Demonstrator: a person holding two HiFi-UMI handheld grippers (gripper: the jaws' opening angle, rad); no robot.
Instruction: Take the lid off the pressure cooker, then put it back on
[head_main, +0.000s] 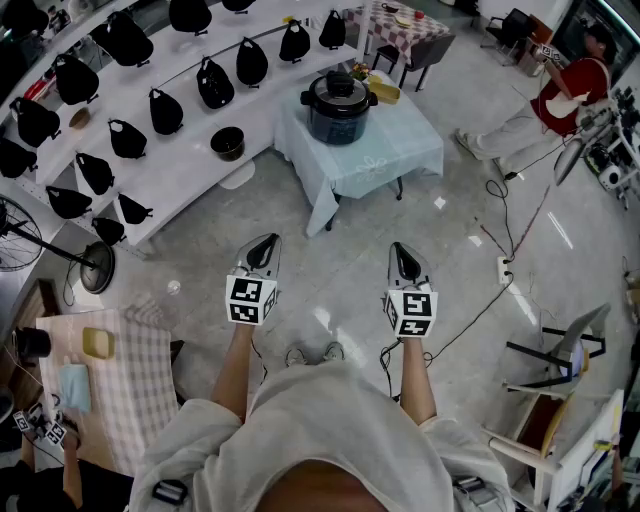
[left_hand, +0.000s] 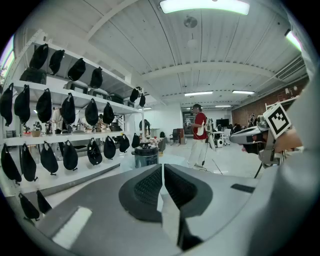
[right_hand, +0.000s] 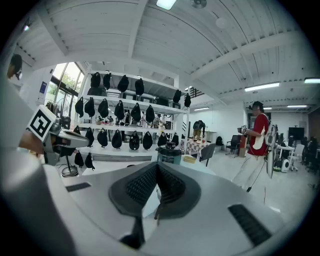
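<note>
The person is standing on the open floor, well apart from the pressure cooker (head_main: 338, 108), which is sitting upright with its lid (head_main: 340, 86) on, on a small table (head_main: 405, 152) draped in a pale blue cloth, ahead and roughly between the two outstretched arms. The left claw (head_main: 264, 243) and the right claw (head_main: 403, 250) are being held out in front of the body, tilting slightly downward. Each is showing its jaws clenched together with nothing between the pads, so neither is grasping anything. Judging from this, the step in hand is the approach, and the lid removal is not yet begun. To do it well, the person is probably needing to walk straight up to the near edge of the table, minding the cable (head_main: 505, 235) trailing over the floor to the right, and to be releasing the jaws before arriving rather than over the lid. The dark handle on top of the lid is looking like the natural hold for one claw, while the other is likely being wanted on the pot body to steady it against any twist. A yellow object (head_main: 384, 92) is lying just beside the cooker, so the lifted lid is best kept away from it, and the loose cloth may be sliding if the pot is pushed.
</note>
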